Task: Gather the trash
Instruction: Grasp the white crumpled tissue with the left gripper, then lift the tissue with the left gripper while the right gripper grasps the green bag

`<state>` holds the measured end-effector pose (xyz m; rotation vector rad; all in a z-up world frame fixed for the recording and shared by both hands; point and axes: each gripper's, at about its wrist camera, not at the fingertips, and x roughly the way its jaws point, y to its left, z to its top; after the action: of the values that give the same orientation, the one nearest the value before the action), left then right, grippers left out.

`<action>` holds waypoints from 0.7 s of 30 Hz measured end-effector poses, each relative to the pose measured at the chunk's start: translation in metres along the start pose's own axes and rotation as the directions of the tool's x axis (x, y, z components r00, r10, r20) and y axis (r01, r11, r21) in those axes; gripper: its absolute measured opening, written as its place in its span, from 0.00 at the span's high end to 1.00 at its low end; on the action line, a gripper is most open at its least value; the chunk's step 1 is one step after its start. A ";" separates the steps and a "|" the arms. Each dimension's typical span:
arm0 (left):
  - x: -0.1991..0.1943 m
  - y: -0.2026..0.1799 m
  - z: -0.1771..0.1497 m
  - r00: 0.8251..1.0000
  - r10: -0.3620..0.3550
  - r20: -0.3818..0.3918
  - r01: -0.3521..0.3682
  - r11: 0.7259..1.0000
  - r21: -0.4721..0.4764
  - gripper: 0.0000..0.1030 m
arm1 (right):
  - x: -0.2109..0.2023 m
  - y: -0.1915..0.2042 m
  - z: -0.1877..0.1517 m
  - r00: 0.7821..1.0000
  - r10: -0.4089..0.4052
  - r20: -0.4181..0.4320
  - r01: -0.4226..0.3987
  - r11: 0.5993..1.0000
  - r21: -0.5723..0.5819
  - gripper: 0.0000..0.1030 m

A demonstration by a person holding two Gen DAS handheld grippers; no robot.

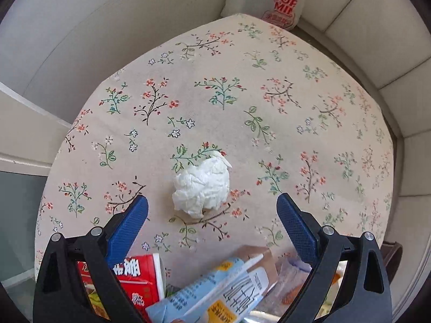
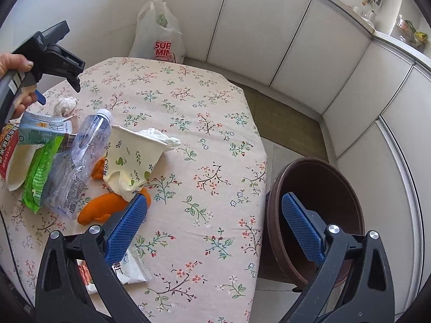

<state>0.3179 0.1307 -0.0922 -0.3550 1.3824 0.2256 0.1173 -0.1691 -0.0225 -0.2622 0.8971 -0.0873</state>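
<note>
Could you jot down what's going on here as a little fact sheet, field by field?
Surface: floral tablecloth on a table
Left gripper: open, empty, behind a crumpled white paper ball
Right gripper: open, empty, over the table edge
Bin: round brown tub on the floor beside the table
Litter: crushed clear plastic bottle, patterned paper cup, orange peel

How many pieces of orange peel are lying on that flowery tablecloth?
3 visible: one large orange peel piece nearest the camera, one small piece beside the crushed paper cup, one partly behind the right gripper's finger. More may be hidden.
</note>
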 end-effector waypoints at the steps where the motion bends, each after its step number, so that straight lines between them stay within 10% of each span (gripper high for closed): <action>1: 0.008 0.001 0.004 1.000 0.003 -0.025 -0.003 1.000 -0.017 0.10 | 0.002 0.000 0.000 1.000 0.000 -0.006 0.000 1.000 0.000 0.07; 10: 0.032 0.008 0.005 0.997 0.030 -0.068 -0.031 0.999 -0.015 0.59 | 0.014 -0.004 0.000 0.999 -0.001 -0.049 0.001 1.000 0.001 0.07; 16: 0.009 0.004 -0.013 1.000 -0.015 -0.011 0.015 1.000 0.009 0.67 | 0.005 -0.011 0.003 0.990 0.137 -0.043 -0.133 0.986 0.103 0.07; 21: -0.053 0.004 -0.047 0.982 -0.142 0.125 0.133 0.988 0.074 0.67 | 0.005 0.008 0.007 0.885 0.463 -0.053 -0.440 0.868 0.230 0.07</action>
<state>0.2635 0.1195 -0.0470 -0.3737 1.2286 0.0876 0.1261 -0.1614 -0.0241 0.1599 1.0271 0.2418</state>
